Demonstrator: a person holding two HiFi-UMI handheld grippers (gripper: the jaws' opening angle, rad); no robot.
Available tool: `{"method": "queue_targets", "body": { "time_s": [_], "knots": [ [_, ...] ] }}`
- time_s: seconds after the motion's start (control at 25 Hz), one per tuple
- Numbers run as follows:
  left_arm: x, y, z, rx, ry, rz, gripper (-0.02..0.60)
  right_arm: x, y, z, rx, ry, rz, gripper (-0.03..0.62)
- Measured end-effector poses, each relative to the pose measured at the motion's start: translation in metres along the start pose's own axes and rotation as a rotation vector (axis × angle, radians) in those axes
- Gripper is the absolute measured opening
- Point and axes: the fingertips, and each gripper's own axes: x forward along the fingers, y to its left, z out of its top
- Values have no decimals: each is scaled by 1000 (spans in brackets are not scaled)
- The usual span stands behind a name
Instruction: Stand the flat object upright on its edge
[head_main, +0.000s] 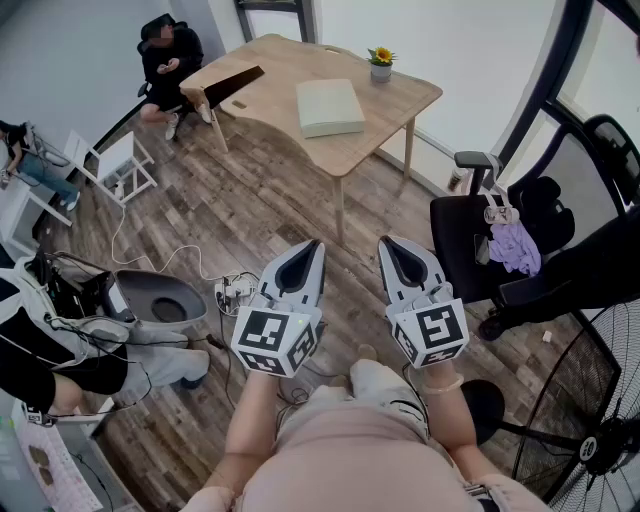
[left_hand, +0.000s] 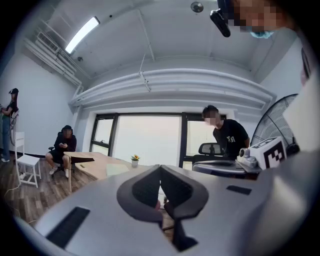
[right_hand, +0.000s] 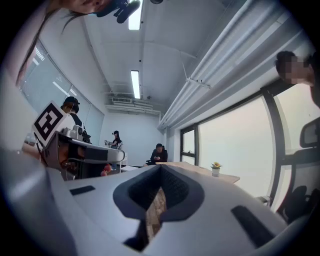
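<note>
A pale, flat, nearly square object (head_main: 330, 107) lies broad face up near the middle of a light wooden desk (head_main: 275, 75) on the far side of the room. Its outline is too close to square to tell a long axis. A small pot (head_main: 380, 71) holding a yellow flower stands near the desk's far edge, apart from the object. In the foreground the left gripper (head_main: 316, 243) and the right gripper (head_main: 385, 241) are held side by side and level above the wooden floor (head_main: 270, 205), well apart from the desk. The left fingers (head_main: 297, 268) and right fingers (head_main: 408, 265) are each pressed together, with nothing between them.
</note>
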Motion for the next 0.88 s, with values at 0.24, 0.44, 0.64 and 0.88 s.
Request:
{"method": "queue_targets", "body": {
  "time_s": [0.24, 0.44, 0.64, 0.88],
  "knots": [
    [11, -5, -1, -9, 6, -6, 11, -1, -9, -1, 25, -13, -7, 0],
    [27, -7, 1, -2, 6, -9, 11, 2, -19, -3, 55, -6, 8, 0],
    [48, -5, 3, -2, 6, -5, 11, 11, -39, -3, 64, -21, 9, 0],
    [78, 1, 10, -13, -6, 27, 11, 27, -66, -4, 50, -20, 20, 0]
  ]
}}
